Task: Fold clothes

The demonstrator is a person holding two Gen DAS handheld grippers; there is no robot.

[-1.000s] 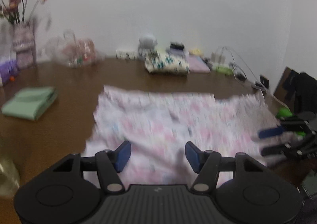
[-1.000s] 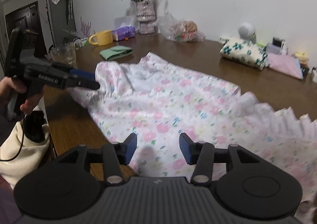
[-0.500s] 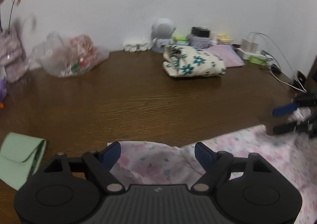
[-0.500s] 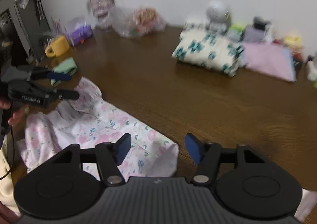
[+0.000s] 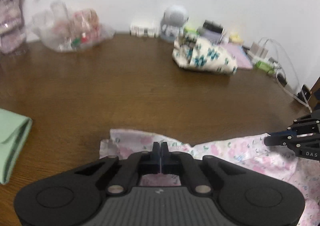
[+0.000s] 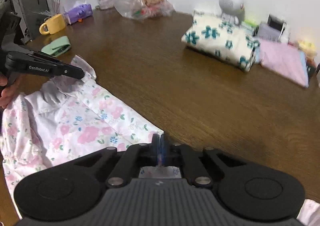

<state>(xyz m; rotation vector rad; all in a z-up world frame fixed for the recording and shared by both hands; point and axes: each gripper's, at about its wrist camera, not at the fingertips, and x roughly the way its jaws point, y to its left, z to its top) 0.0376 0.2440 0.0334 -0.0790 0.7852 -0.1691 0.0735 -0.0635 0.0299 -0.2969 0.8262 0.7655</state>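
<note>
Left gripper [image 5: 160,147]: jaws pressed together on a far corner of the floral garment [image 6: 84,124]. Right gripper [image 6: 159,142]: jaws likewise clamped on the opposite far corner; cloth appears pinched between the pads, though blur hides how deep the bite goes.

Garment: thin, light, limp cotton-like fabric; drapes and wrinkles, no stiffness. Lies at the near edge of the wooden table [image 6: 180,94]. Best held at corners or hem, kept taut between both grips.

Beyond: folded teal-flowered cloth [image 6: 218,42], green pouch [image 5: 12,140].
</note>
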